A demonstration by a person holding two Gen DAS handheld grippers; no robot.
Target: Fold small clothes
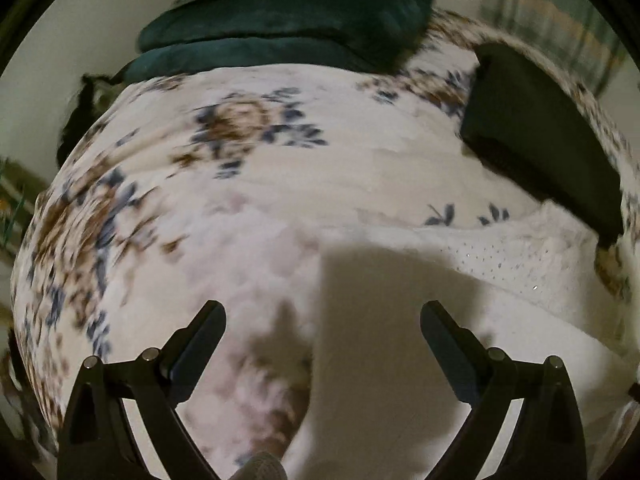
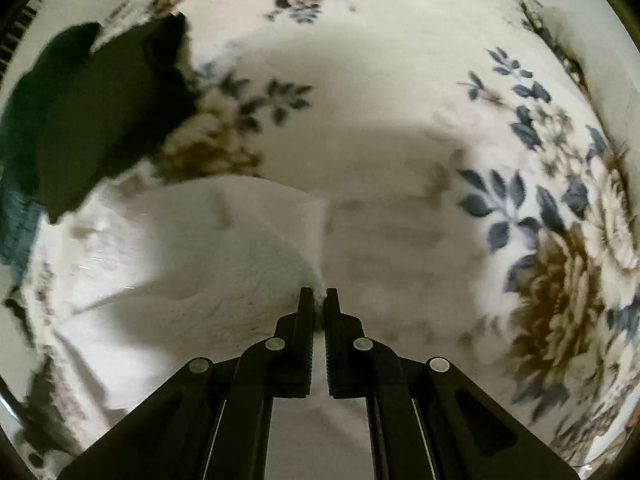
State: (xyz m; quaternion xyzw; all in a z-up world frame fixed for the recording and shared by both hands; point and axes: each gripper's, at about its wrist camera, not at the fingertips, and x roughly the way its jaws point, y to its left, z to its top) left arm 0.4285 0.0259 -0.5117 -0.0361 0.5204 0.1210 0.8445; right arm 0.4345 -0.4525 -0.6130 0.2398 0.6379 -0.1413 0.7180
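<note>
Right gripper (image 2: 319,300): clenched on a corner of the white garment (image 2: 192,264), which lies on the floral bedspread (image 2: 400,100). Left gripper (image 1: 322,320): released, holding nothing, hovering above the bedspread beside the same garment (perforated weave visible). Dark folded garment (image 1: 532,132) further off; green cushions (image 1: 280,20) beyond. Judged progress: one piece apparently folded, white piece mid-fold.
</note>
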